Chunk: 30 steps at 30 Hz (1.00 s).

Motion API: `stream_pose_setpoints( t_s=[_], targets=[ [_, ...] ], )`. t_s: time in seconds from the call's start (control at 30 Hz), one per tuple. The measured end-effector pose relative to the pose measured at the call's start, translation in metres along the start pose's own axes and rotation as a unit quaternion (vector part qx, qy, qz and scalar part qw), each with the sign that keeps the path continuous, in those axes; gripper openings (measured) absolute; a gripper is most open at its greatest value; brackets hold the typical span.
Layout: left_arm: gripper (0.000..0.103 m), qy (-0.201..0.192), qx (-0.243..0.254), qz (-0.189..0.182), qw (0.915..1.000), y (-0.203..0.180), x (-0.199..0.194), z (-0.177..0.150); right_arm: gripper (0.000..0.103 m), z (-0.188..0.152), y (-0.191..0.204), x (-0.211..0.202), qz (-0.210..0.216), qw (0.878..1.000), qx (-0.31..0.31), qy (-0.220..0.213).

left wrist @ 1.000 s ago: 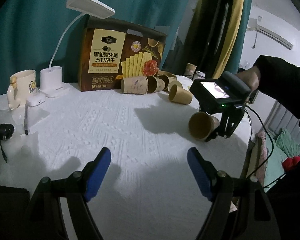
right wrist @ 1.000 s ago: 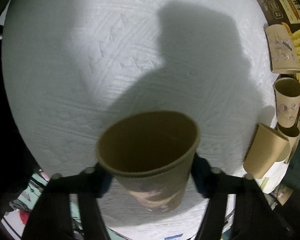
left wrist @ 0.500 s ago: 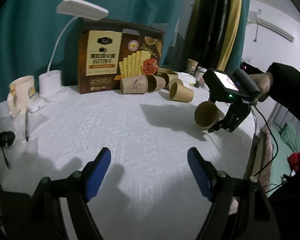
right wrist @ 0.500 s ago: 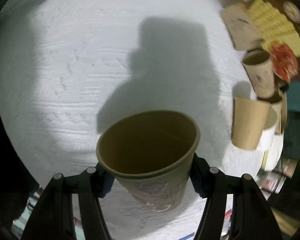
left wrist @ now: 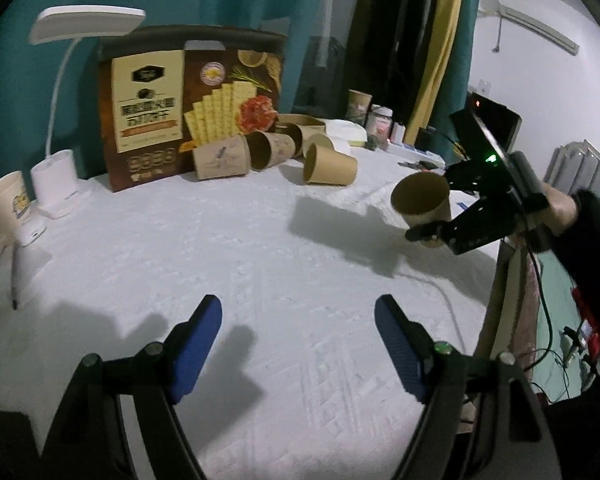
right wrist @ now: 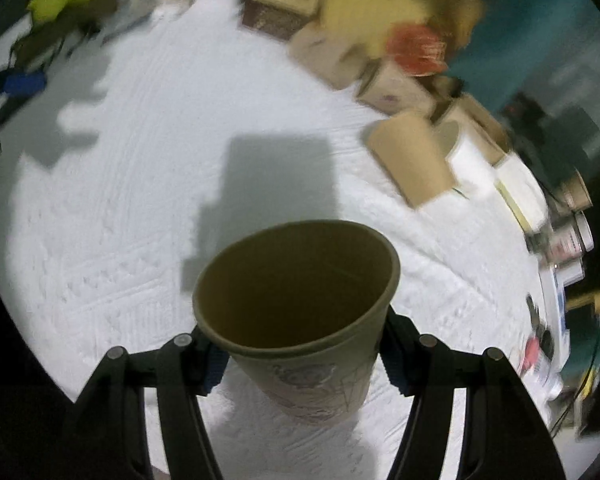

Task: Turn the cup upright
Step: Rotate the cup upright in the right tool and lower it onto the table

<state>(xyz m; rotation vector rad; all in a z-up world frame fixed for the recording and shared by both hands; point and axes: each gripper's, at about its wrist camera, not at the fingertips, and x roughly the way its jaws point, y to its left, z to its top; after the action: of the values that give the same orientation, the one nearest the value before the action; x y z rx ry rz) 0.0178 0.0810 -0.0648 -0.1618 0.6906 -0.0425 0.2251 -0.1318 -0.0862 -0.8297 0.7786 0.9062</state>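
My right gripper [right wrist: 302,354] is shut on a brown paper cup [right wrist: 300,308]. It holds the cup above the white table, mouth tilted up and away from the camera. In the left wrist view the same cup [left wrist: 422,202] hangs in the right gripper [left wrist: 440,226] near the table's right edge, its mouth tilted up and to the left. My left gripper [left wrist: 298,344] is open and empty, low over the table's near side.
Several brown paper cups [left wrist: 328,166] lie on their sides at the back, in front of a cracker box [left wrist: 188,100]. A white desk lamp [left wrist: 56,176] and a mug [left wrist: 4,208] stand at the left. The table's right edge [left wrist: 496,272] drops off beside the right gripper.
My right gripper has lifted the cup off the table and turned it, so the mouth now points more upward. The left gripper stays open in place.
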Motion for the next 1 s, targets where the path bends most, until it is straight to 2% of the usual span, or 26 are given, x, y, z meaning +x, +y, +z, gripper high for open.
stream_pose_setpoints(
  t_s=[0.1, 0.13, 0.27, 0.33, 0.43, 0.57, 0.8, 1.0],
  targets=[
    [0.079, 0.013, 0.006, 0.001, 0.9999, -0.005, 0.012, 0.007, 0.06, -0.003, 0.001, 0.001, 0.018, 0.994, 0.089, -0.062],
    [0.079, 0.02, 0.008, 0.002, 0.9998, -0.007, 0.017, 0.01, 0.06, -0.013, -0.003, -0.005, 0.021, 0.988, 0.126, -0.09],
    [0.079, 0.027, 0.02, 0.002, 0.9994, -0.017, 0.027, 0.022, 0.06, -0.032, -0.006, -0.007, 0.011, 0.965, 0.217, -0.148],
    [0.079, 0.028, 0.023, 0.005, 0.9993, -0.022, 0.031, 0.026, 0.06, -0.044, -0.004, -0.007, 0.008, 0.948, 0.262, -0.179],
    [0.079, 0.035, 0.016, 0.005, 0.9993, -0.028, 0.038, 0.033, 0.06, -0.054, 0.003, -0.001, -0.002, 0.928, 0.301, -0.221],
    [0.079, 0.044, 0.012, 0.005, 0.9989, -0.034, 0.046, 0.035, 0.06, -0.054, 0.013, 0.01, -0.019, 0.912, 0.328, -0.244],
    [0.079, 0.063, 0.005, 0.002, 0.998, -0.039, 0.058, 0.032, 0.06, -0.057, 0.023, 0.025, -0.036, 0.908, 0.346, -0.235],
    [0.079, 0.068, 0.011, -0.002, 0.9976, -0.045, 0.062, 0.03, 0.06, -0.053, 0.026, 0.03, -0.047, 0.913, 0.34, -0.22]
  ],
)
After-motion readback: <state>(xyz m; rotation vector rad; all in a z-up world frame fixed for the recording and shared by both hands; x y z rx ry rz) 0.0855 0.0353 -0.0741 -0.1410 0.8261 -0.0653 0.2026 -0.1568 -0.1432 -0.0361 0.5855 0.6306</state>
